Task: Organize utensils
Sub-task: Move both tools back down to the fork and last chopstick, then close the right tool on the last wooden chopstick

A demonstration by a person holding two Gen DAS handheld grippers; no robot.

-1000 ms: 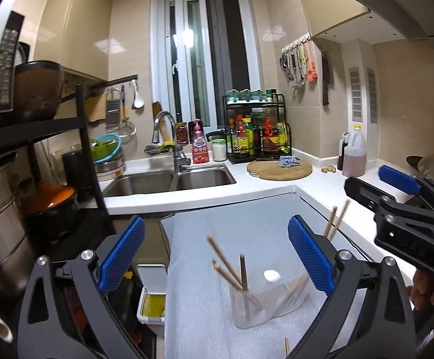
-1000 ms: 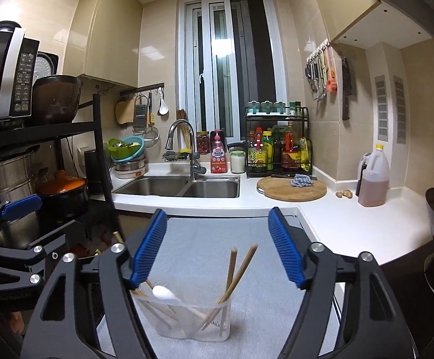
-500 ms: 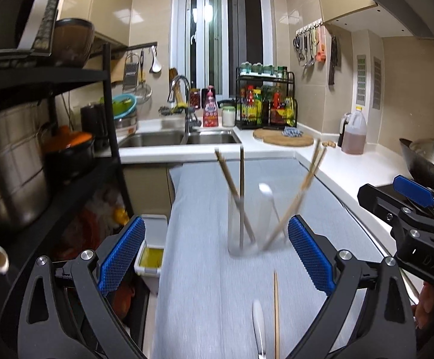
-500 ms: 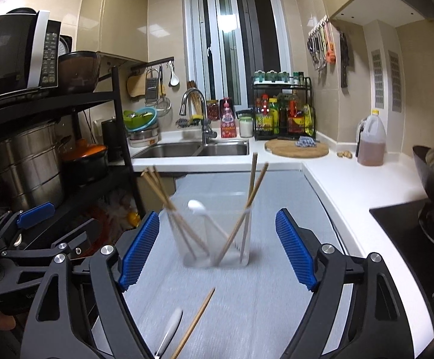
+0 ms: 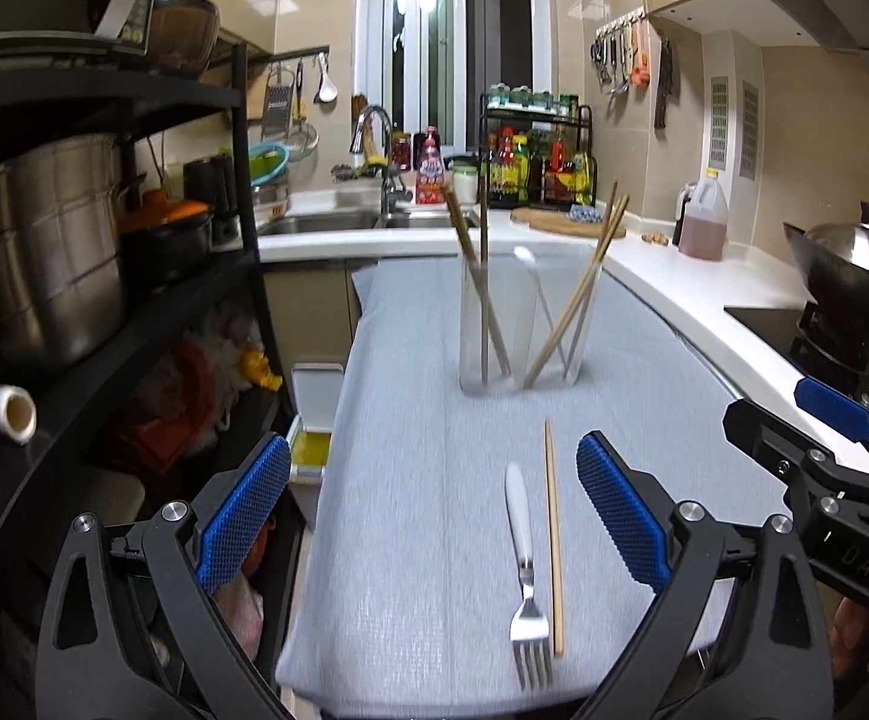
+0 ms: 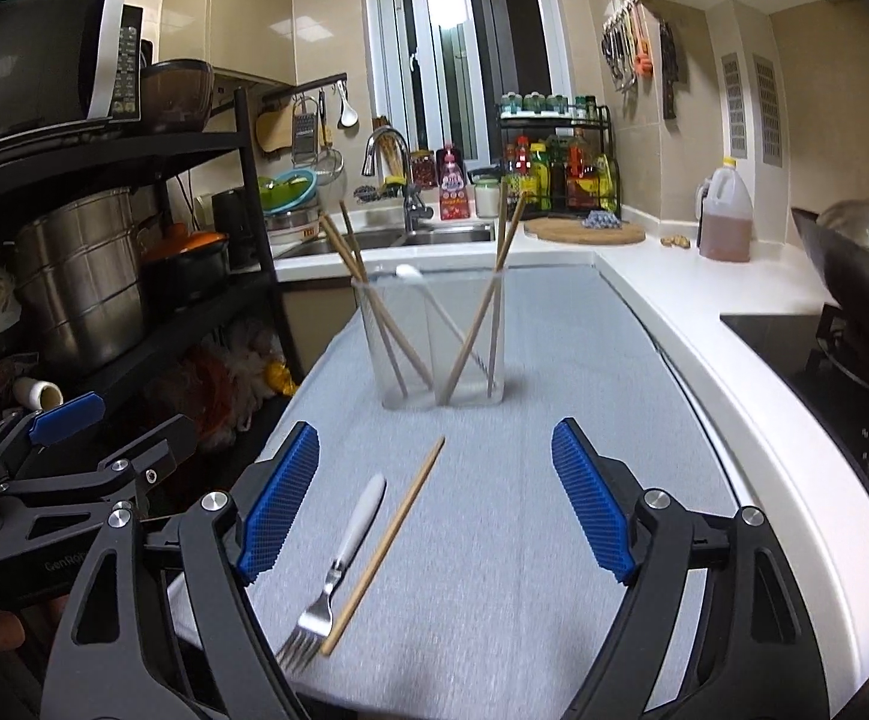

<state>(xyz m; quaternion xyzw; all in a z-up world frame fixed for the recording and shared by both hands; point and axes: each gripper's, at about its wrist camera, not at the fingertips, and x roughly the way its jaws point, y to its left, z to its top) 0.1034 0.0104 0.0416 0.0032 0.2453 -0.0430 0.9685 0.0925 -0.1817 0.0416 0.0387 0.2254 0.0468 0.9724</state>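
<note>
Right now two utensils lie loose on the pale grey mat (image 5: 410, 450): a white-handled steel fork (image 5: 524, 564) and a single wooden chopstick (image 5: 552, 546), side by side and nearly touching, tines toward me. Beyond them stands the clear two-compartment plastic holder (image 5: 521, 324), which already has wooden chopsticks leaning in both compartments and a white-handled utensil near its divider.

As I judge it, the step in hand is picking up one of the loose pieces and dropping it into the holder. My left gripper (image 5: 434, 516) hangs over the near end of the mat with its blue-padded fingers spread wide and nothing between them; the fork and chopstick sit between its fingertips in that view. My right gripper (image 6: 434, 504) is likewise spread and empty, with the pair lying toward its left finger.

To do this well, I would take the chopstick alone, pinching across its width near the middle, so the fork is not dragged along. Then I would tip it upright before lowering it, clear of the sticks already leaning there, since the light holder could topple if nudged.
</note>
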